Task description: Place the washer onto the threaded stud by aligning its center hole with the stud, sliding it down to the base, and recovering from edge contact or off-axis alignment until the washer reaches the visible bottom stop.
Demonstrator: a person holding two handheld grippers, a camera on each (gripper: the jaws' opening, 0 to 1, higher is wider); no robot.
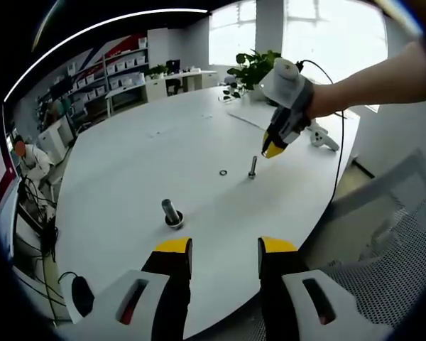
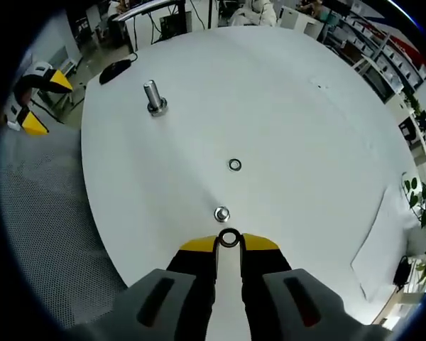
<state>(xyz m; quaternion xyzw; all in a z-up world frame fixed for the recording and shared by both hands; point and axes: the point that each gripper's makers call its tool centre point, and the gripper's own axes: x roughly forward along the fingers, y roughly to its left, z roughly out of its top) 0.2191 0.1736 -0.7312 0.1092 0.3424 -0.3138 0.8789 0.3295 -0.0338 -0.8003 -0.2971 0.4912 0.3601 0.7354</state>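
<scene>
1. Centrally in the right gripper view, the right gripper (image 2: 228, 240) pinches a washer (image 2: 228, 238) just below the threaded stud (image 2: 221, 214).
2. A second washer (image 2: 234, 165) lies mid-frame on the white table (image 2: 305, 142).
3. The left gripper (image 1: 224, 256) stands wide, empty.

washer (image 2: 234, 165) on table (image 2: 305, 142) | between two studs (image 2: 221, 214) (image 2: 154, 97)

White table (image 2: 305, 106), silver washer (image 2: 228, 239) — yellow-tipped right claw (image 2: 228, 245) (grey body).
</scene>
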